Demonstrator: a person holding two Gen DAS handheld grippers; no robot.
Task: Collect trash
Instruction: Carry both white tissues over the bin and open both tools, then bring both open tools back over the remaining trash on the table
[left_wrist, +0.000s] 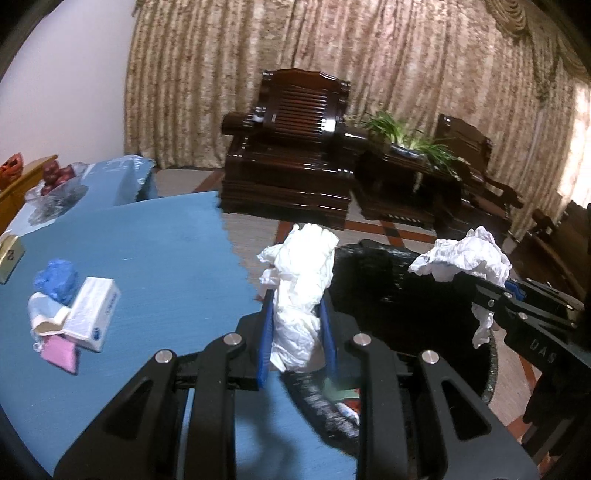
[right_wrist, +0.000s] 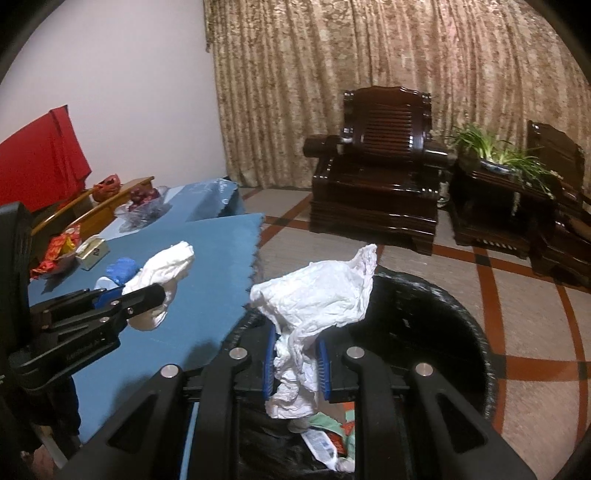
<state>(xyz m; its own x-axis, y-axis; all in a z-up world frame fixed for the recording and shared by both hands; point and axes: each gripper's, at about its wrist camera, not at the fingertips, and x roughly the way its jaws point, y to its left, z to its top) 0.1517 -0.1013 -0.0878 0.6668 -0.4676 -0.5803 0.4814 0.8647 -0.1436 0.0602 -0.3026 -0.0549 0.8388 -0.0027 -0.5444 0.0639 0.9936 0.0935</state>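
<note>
Crumpled white tissue (right_wrist: 314, 295), creased and bunched, in right gripper (right_wrist: 297, 363)

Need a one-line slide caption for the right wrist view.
Right gripper holds crumpled white tissue over the black trash bin beside the blue table.

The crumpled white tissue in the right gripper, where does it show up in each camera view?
Left wrist view: the crumpled white tissue sits at the right edge, pinched at the tip of the right gripper, above the black trash bin.
Right wrist view: the tissue fills the lower centre, clamped between the blue pads.
Shared landmark: the dark wooden armchair before the curtain.
</note>
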